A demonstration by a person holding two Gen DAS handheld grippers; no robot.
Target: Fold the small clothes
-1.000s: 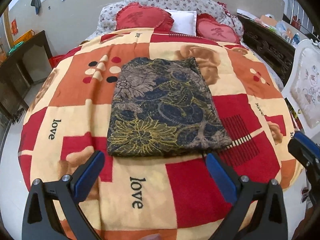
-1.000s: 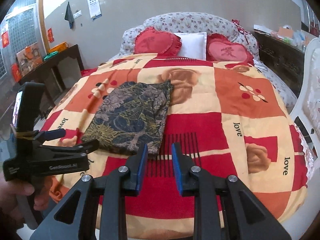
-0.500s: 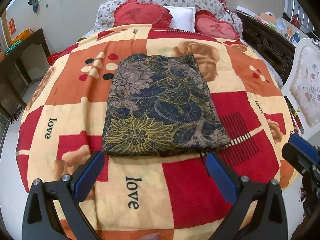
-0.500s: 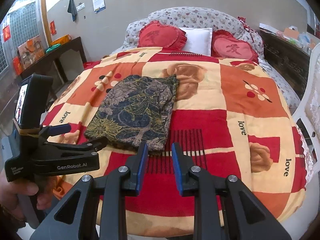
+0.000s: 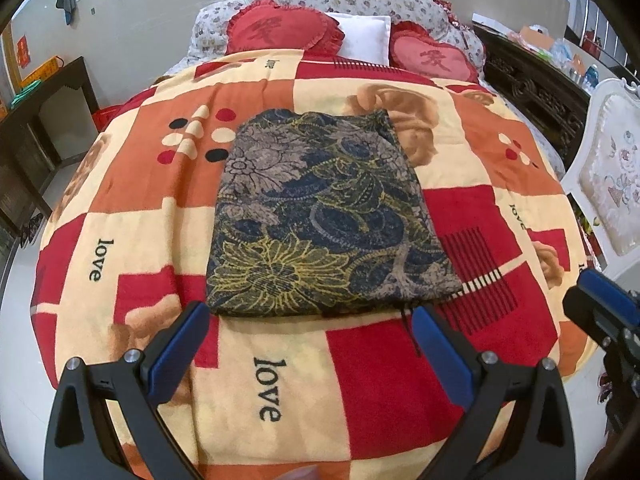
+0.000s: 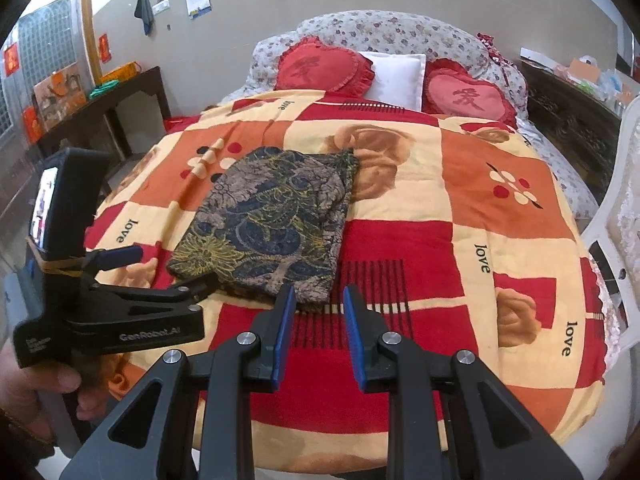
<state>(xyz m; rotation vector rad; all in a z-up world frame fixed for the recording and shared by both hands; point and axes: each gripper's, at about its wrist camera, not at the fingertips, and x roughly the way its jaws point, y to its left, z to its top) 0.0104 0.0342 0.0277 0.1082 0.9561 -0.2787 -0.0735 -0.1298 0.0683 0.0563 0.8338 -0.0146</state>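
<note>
Bed blanket (image 5: 288, 380): folded cloth (image 5: 320, 216) lies flat. Left gripper (image 5: 310, 346) spread wide, right gripper (image 6: 318, 326) narrowly parted, both empty (hovering). We judge next: grasp near edge.

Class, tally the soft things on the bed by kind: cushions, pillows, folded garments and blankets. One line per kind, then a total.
Red heart cushions: 2
White pillow: 1
Folded patterned garment: 1
Patchwork blanket: 1
Total: 5
</note>
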